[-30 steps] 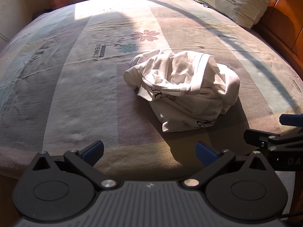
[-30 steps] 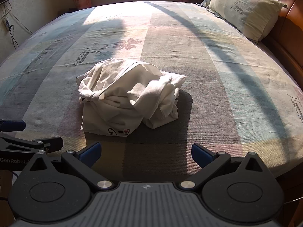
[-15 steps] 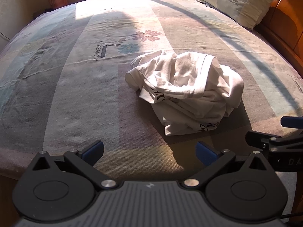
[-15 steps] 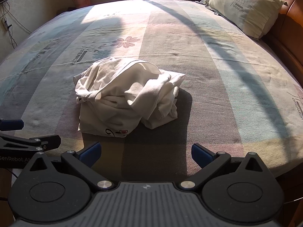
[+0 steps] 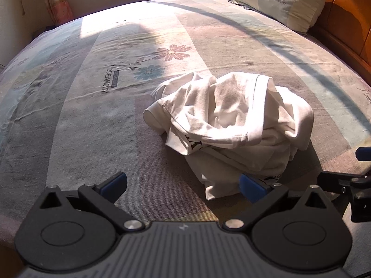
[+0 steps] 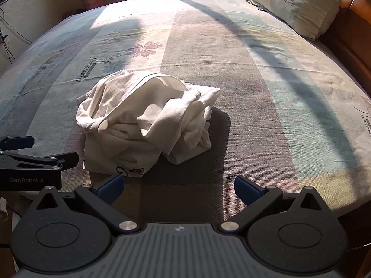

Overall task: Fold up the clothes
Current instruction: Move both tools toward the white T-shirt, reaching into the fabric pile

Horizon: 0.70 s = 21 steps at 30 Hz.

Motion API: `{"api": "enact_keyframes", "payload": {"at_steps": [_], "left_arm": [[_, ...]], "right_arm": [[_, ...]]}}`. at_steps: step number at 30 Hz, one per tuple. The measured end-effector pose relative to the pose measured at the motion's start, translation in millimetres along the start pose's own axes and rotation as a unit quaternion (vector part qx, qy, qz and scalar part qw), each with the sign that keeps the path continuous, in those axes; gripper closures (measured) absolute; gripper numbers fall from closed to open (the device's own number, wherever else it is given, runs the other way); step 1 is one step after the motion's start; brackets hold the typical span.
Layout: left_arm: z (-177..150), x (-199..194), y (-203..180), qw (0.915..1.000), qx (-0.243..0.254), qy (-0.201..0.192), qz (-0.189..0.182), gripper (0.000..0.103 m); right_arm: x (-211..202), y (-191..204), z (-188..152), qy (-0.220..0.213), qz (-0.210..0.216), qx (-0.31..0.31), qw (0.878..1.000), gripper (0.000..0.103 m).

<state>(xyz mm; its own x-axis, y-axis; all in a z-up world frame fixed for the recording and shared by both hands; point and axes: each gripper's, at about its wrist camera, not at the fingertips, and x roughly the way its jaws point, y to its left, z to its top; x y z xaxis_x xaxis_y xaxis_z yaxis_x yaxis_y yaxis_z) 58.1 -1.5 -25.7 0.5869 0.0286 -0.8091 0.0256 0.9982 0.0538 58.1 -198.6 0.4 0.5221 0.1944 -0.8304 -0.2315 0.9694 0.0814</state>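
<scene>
Blue-padded fingers of the left gripper (image 5: pixel 183 185) are spread wide with nothing between them, and those of the right gripper (image 6: pixel 177 187) are held equally wide and equally empty. Both tools are poised side by side over the near edge of the bed (image 6: pixel 278 97), just short of the task's garment. A crumpled white T-shirt (image 5: pixel 229 125) is found bunched in a heap on the striped sheet, near the front edge, with a hem band and bits of dark print exposed. A pillow (image 6: pixel 296 4) is seen far off by the wooden headboard (image 5: pixel 343 23). No fold is judged begun; the approach stage is in hand. Next, two free edges or corners would have to be picked out and pinched, so that the heap can be lifted and spread flat.
</scene>
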Motion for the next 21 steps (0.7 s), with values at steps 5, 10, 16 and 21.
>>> {"api": "enact_keyframes", "payload": {"at_steps": [5, 10, 16, 21], "left_arm": [[13.9, 30.5, -5.3, 0.9995, 0.028, -0.004, 0.016, 0.000], [41.8, 31.9, 7.7, 0.9995, 0.020, -0.024, -0.010, 0.001], [69.8, 25.3, 11.6, 0.9979, 0.025, -0.058, -0.013, 0.001], [65.5, 36.2, 8.2, 0.9969, 0.047, -0.060, -0.017, 0.000]], "right_arm": [[11.6, -6.5, 2.3, 0.013, -0.005, 0.008, 1.000, 0.000], [20.2, -14.6, 5.8, 0.015, -0.009, 0.016, 1.000, 0.000], [28.2, -21.2, 10.0, 0.016, 0.000, 0.030, 0.999, 0.000], [31.2, -22.1, 8.1, 0.017, 0.006, 0.032, 0.999, 0.000]]}}
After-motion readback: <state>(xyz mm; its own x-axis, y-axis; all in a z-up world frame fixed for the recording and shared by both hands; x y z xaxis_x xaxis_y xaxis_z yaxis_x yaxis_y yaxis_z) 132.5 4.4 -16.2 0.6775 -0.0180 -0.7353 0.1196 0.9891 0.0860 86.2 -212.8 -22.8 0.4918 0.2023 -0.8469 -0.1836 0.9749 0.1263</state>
